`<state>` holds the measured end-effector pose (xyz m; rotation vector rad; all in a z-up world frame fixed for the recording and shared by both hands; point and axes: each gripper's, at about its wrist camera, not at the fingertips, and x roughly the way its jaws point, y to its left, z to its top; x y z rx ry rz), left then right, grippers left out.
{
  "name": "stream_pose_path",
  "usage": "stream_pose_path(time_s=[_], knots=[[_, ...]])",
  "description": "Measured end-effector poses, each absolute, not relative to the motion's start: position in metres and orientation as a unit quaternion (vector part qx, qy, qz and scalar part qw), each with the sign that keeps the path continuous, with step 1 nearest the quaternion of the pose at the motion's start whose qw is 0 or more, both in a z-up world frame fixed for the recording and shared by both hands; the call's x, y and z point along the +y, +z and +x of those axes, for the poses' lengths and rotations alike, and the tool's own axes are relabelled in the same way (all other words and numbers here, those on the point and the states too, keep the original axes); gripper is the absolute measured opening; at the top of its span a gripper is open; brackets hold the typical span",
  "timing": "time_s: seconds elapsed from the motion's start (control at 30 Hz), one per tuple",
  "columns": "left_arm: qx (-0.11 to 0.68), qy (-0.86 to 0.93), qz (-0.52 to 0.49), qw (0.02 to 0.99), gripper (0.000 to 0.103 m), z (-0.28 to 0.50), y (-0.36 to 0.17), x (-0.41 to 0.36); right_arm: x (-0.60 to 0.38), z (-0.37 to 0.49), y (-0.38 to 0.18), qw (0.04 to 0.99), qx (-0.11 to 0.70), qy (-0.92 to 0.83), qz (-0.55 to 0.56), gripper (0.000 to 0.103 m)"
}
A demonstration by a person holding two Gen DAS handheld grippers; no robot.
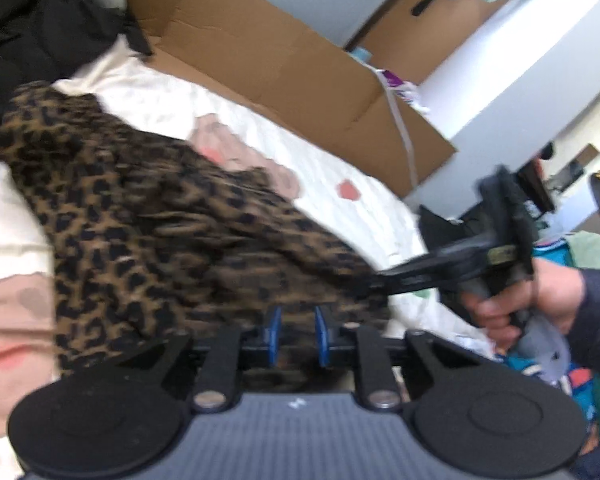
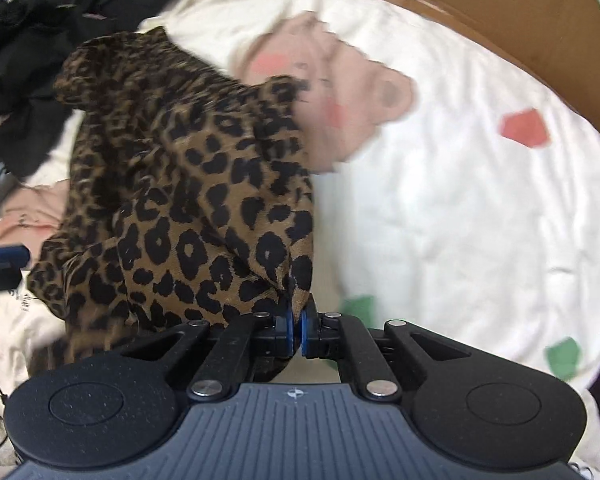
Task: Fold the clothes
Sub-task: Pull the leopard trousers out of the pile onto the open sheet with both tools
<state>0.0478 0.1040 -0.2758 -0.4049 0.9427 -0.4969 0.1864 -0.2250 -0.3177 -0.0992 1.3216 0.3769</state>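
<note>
A leopard-print garment (image 1: 160, 220) lies crumpled on a white bed cover (image 1: 332, 168) printed with pink and red shapes. In the left wrist view my left gripper (image 1: 298, 334) hovers at the garment's near edge, its blue pads (image 1: 275, 334) apart and pressing on nothing. In the right wrist view my right gripper (image 2: 297, 330) is shut on a corner of the leopard garment (image 2: 188, 200), the cloth bunched at its tips. The left wrist view shows that same right gripper (image 1: 370, 280) from the side, held by a hand (image 1: 548, 296), its fingers reaching into the garment's right edge.
A flattened cardboard box (image 1: 260, 52) leans along the far side of the bed cover (image 2: 440, 200). Dark clothes (image 1: 40, 32) are piled at the upper left. Colourful clothes (image 1: 580, 392) lie off the bed at the lower right. A white wall stands behind.
</note>
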Motion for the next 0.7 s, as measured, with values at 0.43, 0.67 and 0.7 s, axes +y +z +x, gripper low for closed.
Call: stream_pose_path(time_s=[0.43, 0.67, 0.7], knots=[[0.478, -0.098, -0.131, 0.863, 0.07, 0.081, -0.315, 0.134, -0.303, 0.176, -0.305, 0.79, 0.603, 0.105, -0.036, 0.001], [0.508, -0.088, -0.131, 0.847, 0.073, 0.084, -0.336, 0.136, -0.338, 0.167, -0.297, 0.81, 0.584, 0.054, 0.001, 0.001], [0.512, -0.089, -0.133, 0.844, 0.073, 0.084, -0.339, 0.136, -0.343, 0.167, -0.298, 0.814, 0.579, 0.044, 0.005, 0.001]])
